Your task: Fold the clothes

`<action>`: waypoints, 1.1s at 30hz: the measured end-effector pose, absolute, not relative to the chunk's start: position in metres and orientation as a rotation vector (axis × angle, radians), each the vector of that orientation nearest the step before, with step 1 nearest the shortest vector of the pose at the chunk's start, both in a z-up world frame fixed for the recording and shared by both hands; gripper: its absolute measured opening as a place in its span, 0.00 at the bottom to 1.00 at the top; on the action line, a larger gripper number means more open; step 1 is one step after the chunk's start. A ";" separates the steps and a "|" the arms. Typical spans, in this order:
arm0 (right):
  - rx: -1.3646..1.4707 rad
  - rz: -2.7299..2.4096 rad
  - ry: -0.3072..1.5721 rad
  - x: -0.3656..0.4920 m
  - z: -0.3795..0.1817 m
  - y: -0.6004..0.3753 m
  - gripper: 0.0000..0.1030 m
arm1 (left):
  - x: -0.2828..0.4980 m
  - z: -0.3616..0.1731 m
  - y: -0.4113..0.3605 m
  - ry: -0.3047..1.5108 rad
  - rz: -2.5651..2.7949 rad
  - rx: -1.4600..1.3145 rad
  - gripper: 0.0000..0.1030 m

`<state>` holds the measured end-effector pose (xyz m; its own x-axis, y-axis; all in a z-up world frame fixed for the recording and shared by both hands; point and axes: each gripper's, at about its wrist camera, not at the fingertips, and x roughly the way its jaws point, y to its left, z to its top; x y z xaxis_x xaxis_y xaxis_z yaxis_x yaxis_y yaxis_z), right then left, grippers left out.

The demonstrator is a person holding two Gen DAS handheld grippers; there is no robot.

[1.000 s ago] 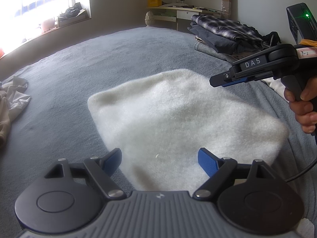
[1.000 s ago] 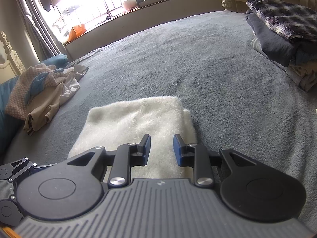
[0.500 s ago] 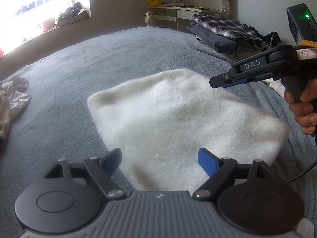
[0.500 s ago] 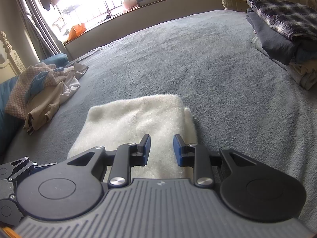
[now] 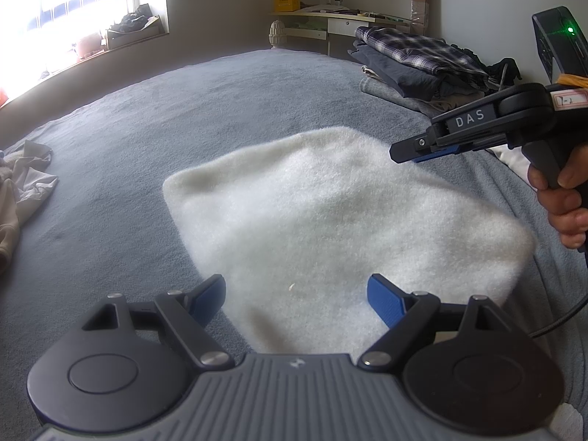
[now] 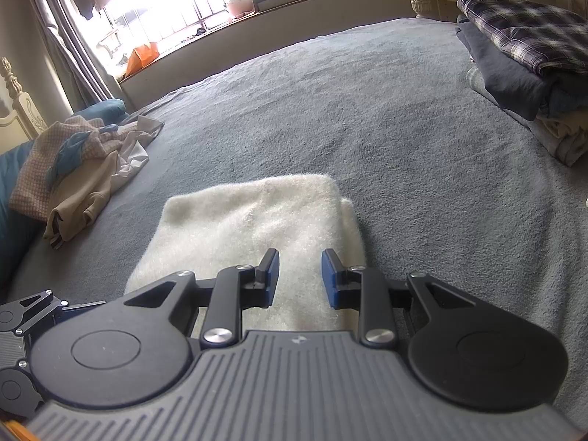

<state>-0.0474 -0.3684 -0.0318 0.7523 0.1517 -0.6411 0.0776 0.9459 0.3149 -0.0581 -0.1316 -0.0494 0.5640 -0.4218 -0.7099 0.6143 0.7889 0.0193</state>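
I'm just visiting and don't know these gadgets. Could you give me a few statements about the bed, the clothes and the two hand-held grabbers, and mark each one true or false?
1. The fluffy white fleece garment lies folded on the grey bedspread. True.
2. The left gripper is clamped on the white fleece. False: its blue fingers stand wide apart with nothing pinched between them.
3. A folded plaid shirt tops the neat stack of folded clothes at the bed's far right. True.
4. The right gripper carries a garment. False: its fingers are slightly apart and empty, above the fleece.
5. The rumpled pile of unfolded clothes sits on top of the white fleece. False: it lies apart, to the left.
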 end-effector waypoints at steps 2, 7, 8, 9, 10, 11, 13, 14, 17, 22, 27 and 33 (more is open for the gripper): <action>0.335 0.041 0.722 -0.048 -0.032 -0.368 0.24 | -0.058 -0.049 -0.132 0.753 -0.619 0.279 0.83; 0.336 0.042 0.722 -0.048 -0.032 -0.368 0.24 | -0.058 -0.049 -0.132 0.754 -0.619 0.279 0.83; 0.336 0.042 0.722 -0.048 -0.032 -0.369 0.24 | -0.058 -0.049 -0.132 0.754 -0.619 0.279 0.83; 0.336 0.042 0.722 -0.047 -0.032 -0.369 0.24 | -0.058 -0.049 -0.132 0.754 -0.619 0.278 0.83; 0.336 0.043 0.722 -0.047 -0.032 -0.369 0.24 | -0.058 -0.049 -0.132 0.754 -0.619 0.278 0.83; 0.337 0.043 0.722 -0.047 -0.032 -0.369 0.24 | -0.058 -0.049 -0.132 0.754 -0.619 0.278 0.83; 0.336 0.043 0.722 -0.047 -0.032 -0.368 0.24 | -0.058 -0.049 -0.132 0.754 -0.619 0.278 0.83; 0.336 0.043 0.723 -0.047 -0.032 -0.368 0.24 | -0.058 -0.050 -0.132 0.754 -0.619 0.278 0.83; 0.337 0.044 0.722 -0.047 -0.033 -0.368 0.24 | -0.058 -0.050 -0.132 0.754 -0.619 0.278 0.83; 0.336 0.044 0.722 -0.047 -0.033 -0.368 0.24 | -0.057 -0.050 -0.133 0.754 -0.619 0.278 0.83; 0.337 0.044 0.723 -0.047 -0.033 -0.367 0.24 | -0.057 -0.050 -0.133 0.755 -0.619 0.278 0.83; 0.339 0.036 0.721 -0.047 -0.035 -0.369 0.24 | -0.054 -0.044 -0.132 0.754 -0.605 0.273 0.84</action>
